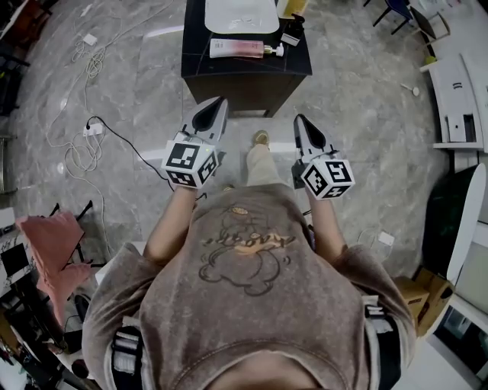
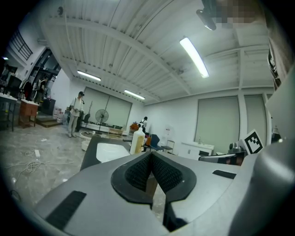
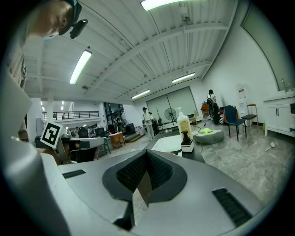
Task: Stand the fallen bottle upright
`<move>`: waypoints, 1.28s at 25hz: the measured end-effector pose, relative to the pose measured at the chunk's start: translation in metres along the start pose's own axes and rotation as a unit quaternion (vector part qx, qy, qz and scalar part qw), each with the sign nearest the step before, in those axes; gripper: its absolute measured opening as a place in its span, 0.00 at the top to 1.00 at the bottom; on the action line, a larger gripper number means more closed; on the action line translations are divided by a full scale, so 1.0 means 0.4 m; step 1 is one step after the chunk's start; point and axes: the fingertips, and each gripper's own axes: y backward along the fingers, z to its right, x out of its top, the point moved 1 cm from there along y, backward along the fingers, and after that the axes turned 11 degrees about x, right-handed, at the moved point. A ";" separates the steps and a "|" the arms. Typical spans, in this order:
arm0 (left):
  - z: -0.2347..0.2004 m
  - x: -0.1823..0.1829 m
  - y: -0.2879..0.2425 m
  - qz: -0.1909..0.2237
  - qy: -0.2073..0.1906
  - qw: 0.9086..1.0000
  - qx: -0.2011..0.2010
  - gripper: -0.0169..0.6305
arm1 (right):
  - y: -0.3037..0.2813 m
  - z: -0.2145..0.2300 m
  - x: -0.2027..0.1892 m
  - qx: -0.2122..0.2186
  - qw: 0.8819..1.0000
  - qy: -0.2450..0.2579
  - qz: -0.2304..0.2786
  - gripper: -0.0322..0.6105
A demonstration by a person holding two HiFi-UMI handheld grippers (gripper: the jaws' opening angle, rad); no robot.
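The fallen bottle (image 1: 244, 49), pale pink and white with a gold pump, lies on its side on the black table (image 1: 252, 68) ahead of me. My left gripper (image 1: 214, 108) and right gripper (image 1: 300, 122) hover side by side short of the table's near edge, pointing at it. Both are shut with nothing between the pads. In the left gripper view the pads (image 2: 138, 173) meet, and in the right gripper view the pads (image 3: 159, 168) meet too. The lying bottle does not show in either gripper view.
A white basin (image 1: 242, 15) sits at the table's back, with an upright yellowish pump bottle (image 3: 184, 125) and a small black bottle on a white box (image 3: 186, 144) at the right. Cables (image 1: 84, 129) trail over the floor at left. People stand far off (image 2: 76, 117).
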 end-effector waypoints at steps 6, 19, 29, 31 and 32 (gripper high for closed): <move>-0.028 0.036 -0.149 0.003 0.001 1.000 0.000 0.94 | -0.104 0.118 0.044 0.005 1.000 -0.004 -0.003 0.95; -0.048 0.122 -0.448 -0.006 -0.003 1.000 -0.001 0.94 | -0.286 0.359 0.164 0.033 0.999 -0.009 -0.009 0.95; -0.032 0.160 -0.646 0.000 0.004 0.999 0.032 0.94 | -0.372 0.538 0.219 0.065 0.998 -0.010 -0.010 0.95; -0.037 0.170 -0.668 0.003 0.004 0.999 0.035 0.95 | -0.391 0.564 0.219 0.073 0.997 -0.010 -0.014 0.95; -0.039 0.174 -0.678 0.003 0.002 0.999 0.037 0.95 | -0.400 0.575 0.221 0.075 0.997 -0.012 -0.015 0.95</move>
